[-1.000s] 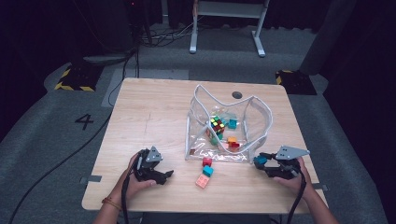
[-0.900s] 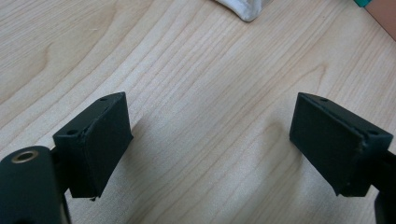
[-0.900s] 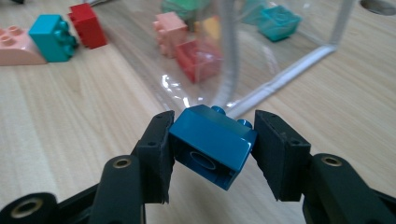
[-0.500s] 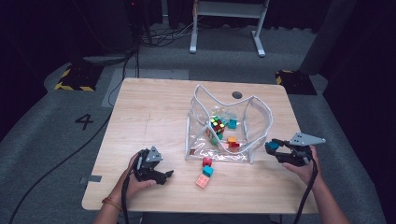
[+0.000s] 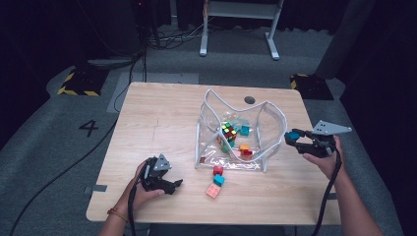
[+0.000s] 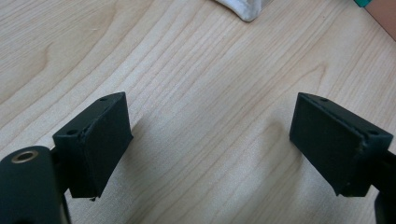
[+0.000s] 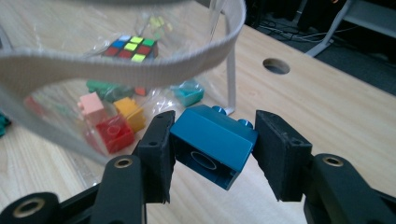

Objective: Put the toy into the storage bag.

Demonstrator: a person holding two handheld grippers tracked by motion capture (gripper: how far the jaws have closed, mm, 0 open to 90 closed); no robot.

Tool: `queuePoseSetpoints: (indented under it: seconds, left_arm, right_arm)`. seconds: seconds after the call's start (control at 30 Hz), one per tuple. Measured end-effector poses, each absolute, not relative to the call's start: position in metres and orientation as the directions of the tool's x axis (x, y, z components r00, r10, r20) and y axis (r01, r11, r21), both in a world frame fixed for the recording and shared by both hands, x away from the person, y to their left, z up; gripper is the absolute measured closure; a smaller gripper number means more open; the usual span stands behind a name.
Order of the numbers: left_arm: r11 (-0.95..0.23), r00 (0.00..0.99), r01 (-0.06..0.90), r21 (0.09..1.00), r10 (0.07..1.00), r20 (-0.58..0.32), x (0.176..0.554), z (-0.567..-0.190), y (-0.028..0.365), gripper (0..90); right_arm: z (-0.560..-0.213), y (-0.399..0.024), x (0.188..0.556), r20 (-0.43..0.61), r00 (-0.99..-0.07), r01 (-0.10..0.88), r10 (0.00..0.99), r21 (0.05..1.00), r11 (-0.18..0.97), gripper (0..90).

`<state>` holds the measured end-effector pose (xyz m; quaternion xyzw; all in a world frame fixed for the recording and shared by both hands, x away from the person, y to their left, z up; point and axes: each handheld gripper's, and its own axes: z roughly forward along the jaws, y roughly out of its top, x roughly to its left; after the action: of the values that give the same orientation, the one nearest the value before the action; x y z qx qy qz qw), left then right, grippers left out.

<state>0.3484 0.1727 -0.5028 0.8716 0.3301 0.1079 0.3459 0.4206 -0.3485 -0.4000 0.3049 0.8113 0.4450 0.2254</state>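
A blue brick sits tilted between the fingers of the right gripper, which pinch it from both sides, studs pointing up and away and its hollow underside facing the camera. In the high view the brick is held in the air at the right edge of the bench, just outside the right wall of a clear bag with a white webbing rim. The bag stands open in the middle of the bench. Inside it lie a colour-tiled puzzle cube, a teal brick, an orange brick and a red brick. On the bench just near of the bag lie three loose bricks: a red one, a teal one and a pink one. Well to the left, the left gripper rests low at the near left of the bench, its fingers spread wide over bare wood with nothing between them.
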Motion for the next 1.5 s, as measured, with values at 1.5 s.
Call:
queuePoseSetpoints:
  seconds: [1.5]
  left_arm:
    - [-0.543,0.759,0.501,0.674,0.650,-0.041,0.348,-0.503,0.173,12.7]
  right_arm:
    - [-0.310,-0.256,0.445,-0.199,-0.863,0.126,0.464,0.805,0.579,49.9]
